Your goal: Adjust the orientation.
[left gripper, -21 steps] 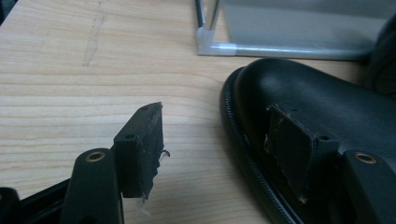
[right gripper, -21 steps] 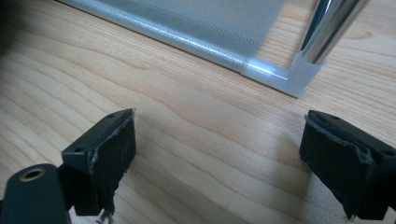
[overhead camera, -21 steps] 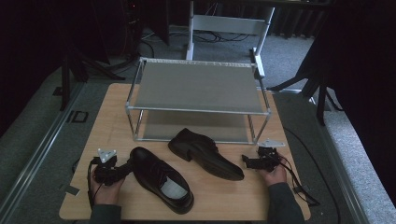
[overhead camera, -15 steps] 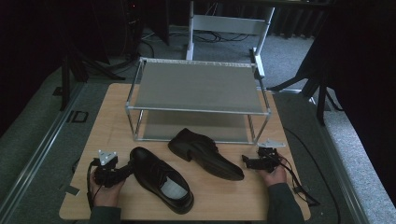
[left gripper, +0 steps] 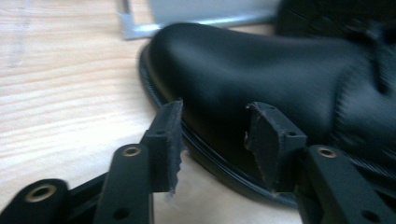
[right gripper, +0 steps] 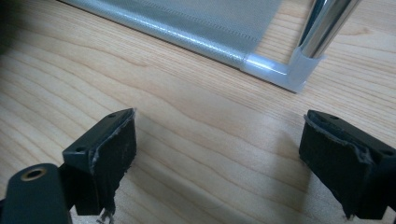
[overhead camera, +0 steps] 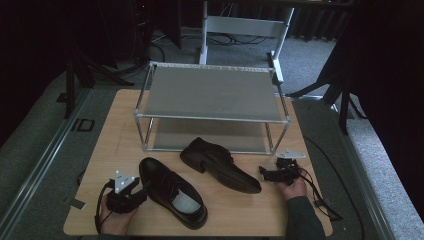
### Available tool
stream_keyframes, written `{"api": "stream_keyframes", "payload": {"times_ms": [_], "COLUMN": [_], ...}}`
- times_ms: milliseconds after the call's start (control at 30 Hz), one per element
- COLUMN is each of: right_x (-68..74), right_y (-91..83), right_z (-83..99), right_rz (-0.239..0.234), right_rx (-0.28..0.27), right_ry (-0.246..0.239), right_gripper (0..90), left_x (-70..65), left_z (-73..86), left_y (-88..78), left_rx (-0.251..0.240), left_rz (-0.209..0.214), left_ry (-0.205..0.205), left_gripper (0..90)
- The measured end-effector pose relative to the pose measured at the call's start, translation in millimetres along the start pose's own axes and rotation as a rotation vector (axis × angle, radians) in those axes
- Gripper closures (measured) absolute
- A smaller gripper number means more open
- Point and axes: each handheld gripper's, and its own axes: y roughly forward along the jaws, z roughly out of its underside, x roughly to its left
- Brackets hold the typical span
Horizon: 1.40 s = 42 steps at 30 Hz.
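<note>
- High view: two black shoes lie on the table (overhead camera: pixel 100 145) in front of a two-shelf rack (overhead camera: pixel 212 92); the near shoe (overhead camera: pixel 172 192) is upright, the far shoe (overhead camera: pixel 220 165) lies toward the rack's lower shelf.
- Left gripper (overhead camera: pixel 131 194) sits at the near shoe's toe end, jaws open around the toe's edge, pads not yet pressing.
- Right gripper (overhead camera: pixel 270 174) rests just beside the far shoe's toe, jaws wide apart over bare wood, holding nothing.
- Judged step: closing in for a grasp on the near shoe.
- Next move calls for pushing the left jaws further over the toe, closing firmly, then lifting toward a shelf.
</note>
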Motion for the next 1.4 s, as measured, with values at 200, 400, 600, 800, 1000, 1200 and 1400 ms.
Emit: {"api": "stream_keyframes", "payload": {"times_ms": [200,400,600,800,1000,1200,1400], "right_x": [0.2,0.2,0.2,0.0,0.0,2.3,7.0], "right_y": [-0.5,-0.5,-0.5,-0.4,0.1,2.8,-4.3], "right_z": [0.5,0.5,0.4,0.3,-0.2,-3.0,-6.6], "right_rz": [-0.001,-0.001,-0.001,-0.002,-0.002,-0.003,-0.011], "right_rx": [0.000,0.000,0.000,0.000,0.000,-0.004,0.009], "right_ry": [-0.001,-0.001,-0.001,-0.002,-0.003,-0.004,-0.004], "right_gripper": [10.8,10.8,10.7,10.7,10.6,13.9,40.8], "left_x": [-16.4,-30.7,-41.0,-39.8,-43.2,-45.8,-46.2], "left_z": [12.1,24.9,26.6,23.8,17.6,12.2,8.9], "left_y": [-7.5,-6.1,-0.4,2.4,10.6,17.5,20.7], "left_rx": [0.037,0.110,0.129,0.124,0.126,0.126,0.128], "left_rz": [0.040,0.072,0.133,0.154,0.158,0.160,0.163], "left_ry": [0.072,0.147,0.185,0.170,0.173,0.181,0.186], "left_gripper": [60.4,59.7,58.9,59.5,59.4,59.3,59.3]}}
